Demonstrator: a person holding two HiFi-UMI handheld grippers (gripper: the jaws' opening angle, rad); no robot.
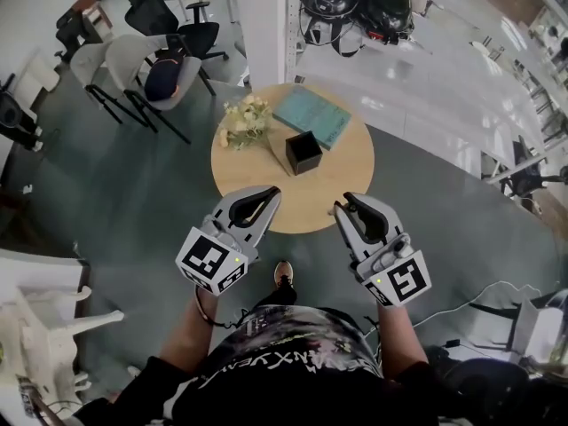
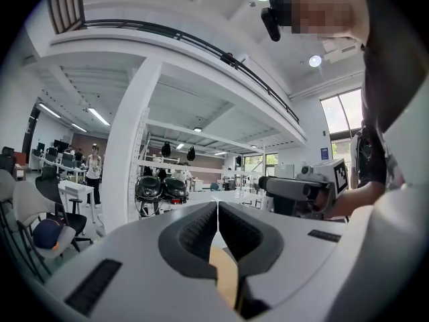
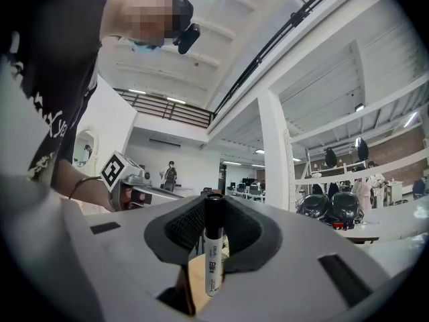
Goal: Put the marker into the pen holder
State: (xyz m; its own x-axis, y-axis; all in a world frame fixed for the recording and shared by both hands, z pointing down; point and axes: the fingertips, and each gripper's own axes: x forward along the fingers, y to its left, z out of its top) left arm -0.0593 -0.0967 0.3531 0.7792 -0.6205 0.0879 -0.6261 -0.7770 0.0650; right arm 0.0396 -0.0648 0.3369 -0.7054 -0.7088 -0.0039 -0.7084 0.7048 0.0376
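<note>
A black square pen holder (image 1: 303, 152) stands near the middle of a round wooden table (image 1: 355, 162). Both grippers hover over the table's near edge, short of the holder. My right gripper (image 1: 341, 209) is shut on a white marker with a black cap (image 3: 214, 243), which stands upright between the pads with its cap end poking above the jaws. My left gripper (image 1: 270, 193) is shut, its pads (image 2: 201, 230) meeting with nothing between them. In the left gripper view the right gripper (image 2: 301, 192) shows off to the right; in the right gripper view the left gripper (image 3: 127, 190) shows to the left.
On the table lie a teal book (image 1: 312, 116) and a bunch of pale flowers (image 1: 244, 122), behind and left of the holder. Chairs (image 1: 133, 69) stand far left, with a white pillar (image 1: 262, 25) and helmets (image 1: 355, 7) beyond the table. Cables (image 1: 484, 304) trail on the floor at right.
</note>
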